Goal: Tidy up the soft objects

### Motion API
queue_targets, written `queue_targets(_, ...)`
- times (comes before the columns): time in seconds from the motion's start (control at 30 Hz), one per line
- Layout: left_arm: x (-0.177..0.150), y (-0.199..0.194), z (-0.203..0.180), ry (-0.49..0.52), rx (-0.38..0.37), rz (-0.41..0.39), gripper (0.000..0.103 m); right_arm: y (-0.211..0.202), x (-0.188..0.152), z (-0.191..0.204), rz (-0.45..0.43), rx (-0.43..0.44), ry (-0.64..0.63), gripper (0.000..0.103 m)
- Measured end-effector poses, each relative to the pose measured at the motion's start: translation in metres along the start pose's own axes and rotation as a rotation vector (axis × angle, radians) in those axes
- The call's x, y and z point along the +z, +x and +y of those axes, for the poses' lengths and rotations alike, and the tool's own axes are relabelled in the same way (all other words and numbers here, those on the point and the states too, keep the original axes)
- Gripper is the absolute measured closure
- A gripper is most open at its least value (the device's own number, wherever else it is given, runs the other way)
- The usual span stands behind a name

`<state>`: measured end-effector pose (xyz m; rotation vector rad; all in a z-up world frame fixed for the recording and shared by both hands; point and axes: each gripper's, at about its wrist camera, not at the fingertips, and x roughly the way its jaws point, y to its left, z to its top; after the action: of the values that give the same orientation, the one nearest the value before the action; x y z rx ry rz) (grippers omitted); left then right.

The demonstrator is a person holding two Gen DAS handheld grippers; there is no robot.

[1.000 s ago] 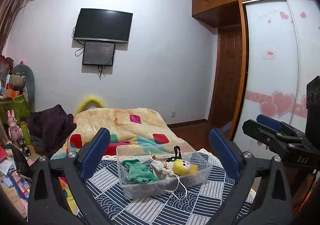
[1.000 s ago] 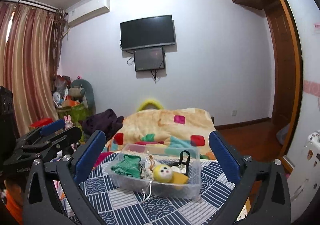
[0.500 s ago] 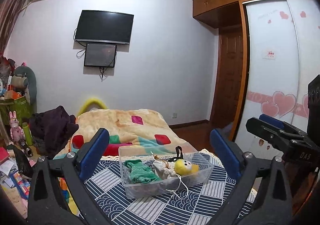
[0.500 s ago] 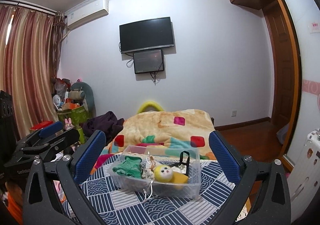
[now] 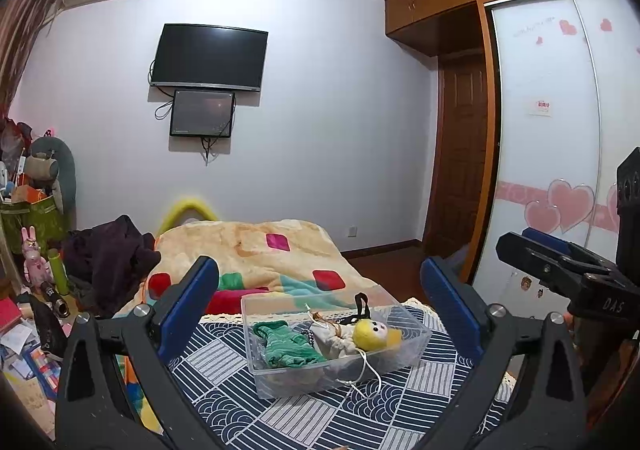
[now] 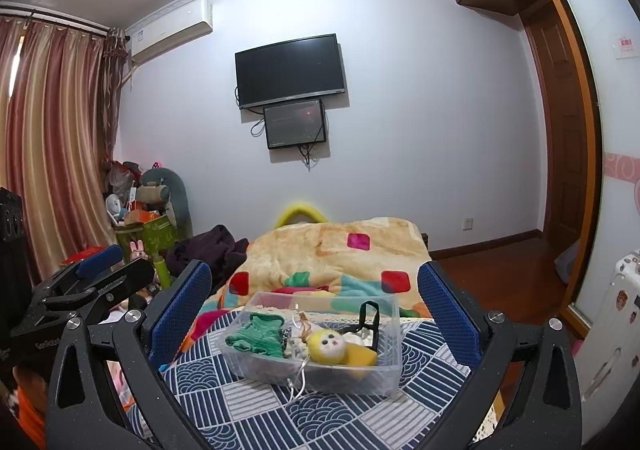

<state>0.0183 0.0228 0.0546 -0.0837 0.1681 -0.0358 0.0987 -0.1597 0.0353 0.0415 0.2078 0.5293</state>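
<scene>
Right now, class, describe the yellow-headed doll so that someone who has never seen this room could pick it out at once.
Start at the bed with the orange patchwork blanket; on the blue patterned cloth in front of it sits a clear plastic bin. The yellow-headed doll lies inside, right of the green knitted garment. Only it has a round white face with dark eyes.

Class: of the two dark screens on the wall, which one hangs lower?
The smaller screen; it sits directly beneath the bigger television, with cables dangling below it.
</scene>
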Motion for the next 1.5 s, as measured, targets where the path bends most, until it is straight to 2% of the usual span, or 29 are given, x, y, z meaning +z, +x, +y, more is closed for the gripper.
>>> queue_targets(1.5,-0.0041,0.0062,0.0051,-0.018,-0.029,0.029,0.000,-0.0018,-0.0005,0.0042,0.015,0.014,-0.012,0.000)
